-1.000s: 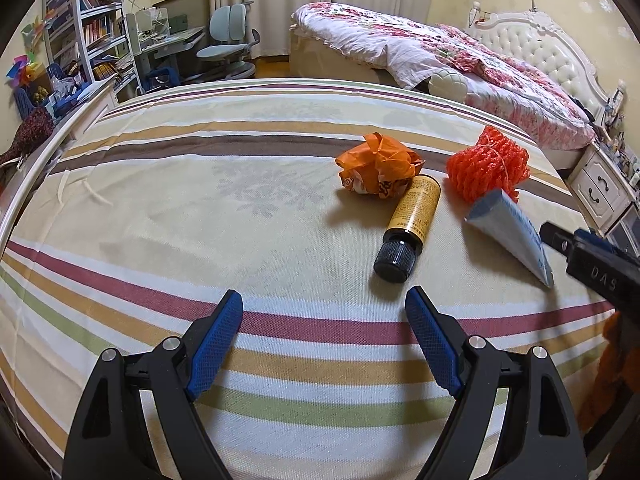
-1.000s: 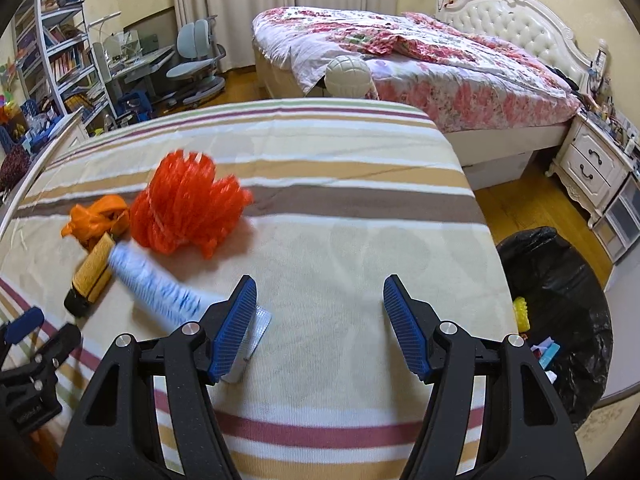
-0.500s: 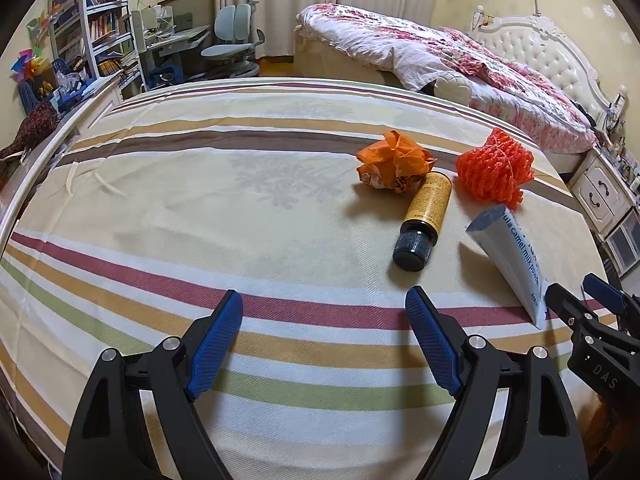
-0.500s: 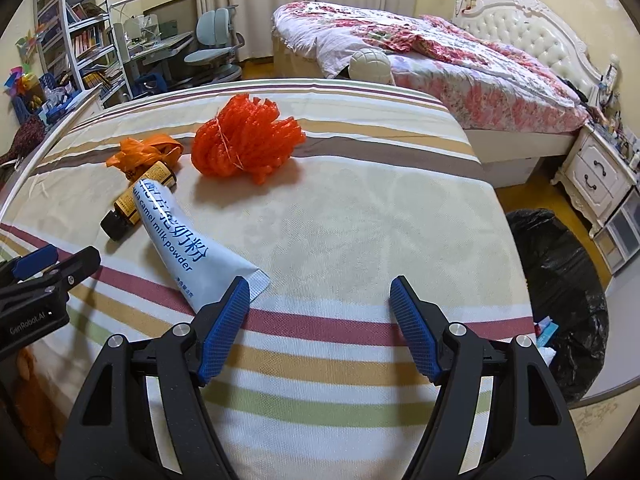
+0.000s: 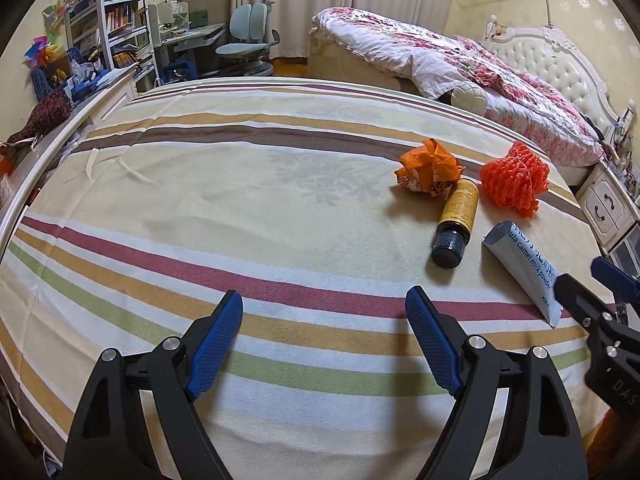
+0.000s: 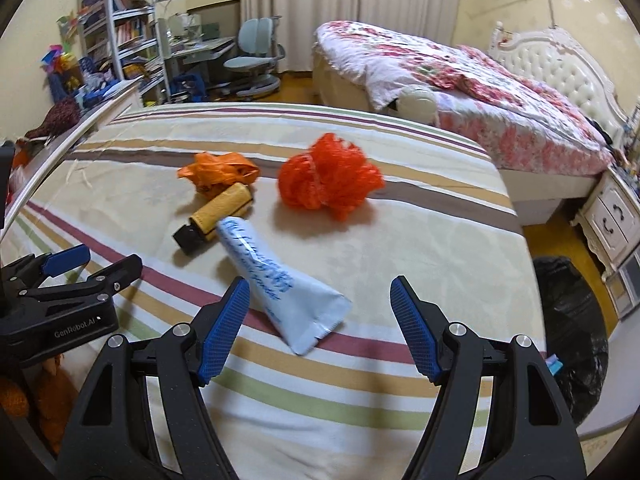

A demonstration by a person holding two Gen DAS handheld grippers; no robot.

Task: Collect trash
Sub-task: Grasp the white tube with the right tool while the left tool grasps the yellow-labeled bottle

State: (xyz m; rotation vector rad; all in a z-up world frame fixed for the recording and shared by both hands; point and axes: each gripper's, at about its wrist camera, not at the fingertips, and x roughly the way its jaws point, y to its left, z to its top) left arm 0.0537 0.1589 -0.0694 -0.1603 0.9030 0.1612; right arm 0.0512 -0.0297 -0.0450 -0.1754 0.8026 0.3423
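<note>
On the striped bedcover (image 5: pixel 200 184) lie a crumpled orange wrapper (image 5: pixel 430 170), a yellow bottle with a black cap (image 5: pixel 456 218), an orange-red mesh ball (image 5: pixel 514 180) and a pale blue tube (image 5: pixel 524 266). My left gripper (image 5: pixel 324 338) is open and empty, short and left of them. My right gripper (image 6: pixel 320 324) is open and empty, with the tube's flat end (image 6: pixel 308 312) just ahead between its fingers. The wrapper (image 6: pixel 220 174), bottle (image 6: pixel 220 214) and mesh ball (image 6: pixel 328 178) lie beyond. The right gripper shows in the left wrist view (image 5: pixel 600 292).
A black trash bag (image 6: pixel 572 332) stands on the floor right of the bed's edge. A second bed with a floral quilt (image 5: pixel 440 56) lies behind. White drawers (image 5: pixel 608 204) stand at right, a desk, chair and bookshelves (image 5: pixel 120 20) at back left.
Both grippers have pulled back toward the near edge. The right gripper swung left, so the tube's end now lies between its fingers. The trash has not moved.
</note>
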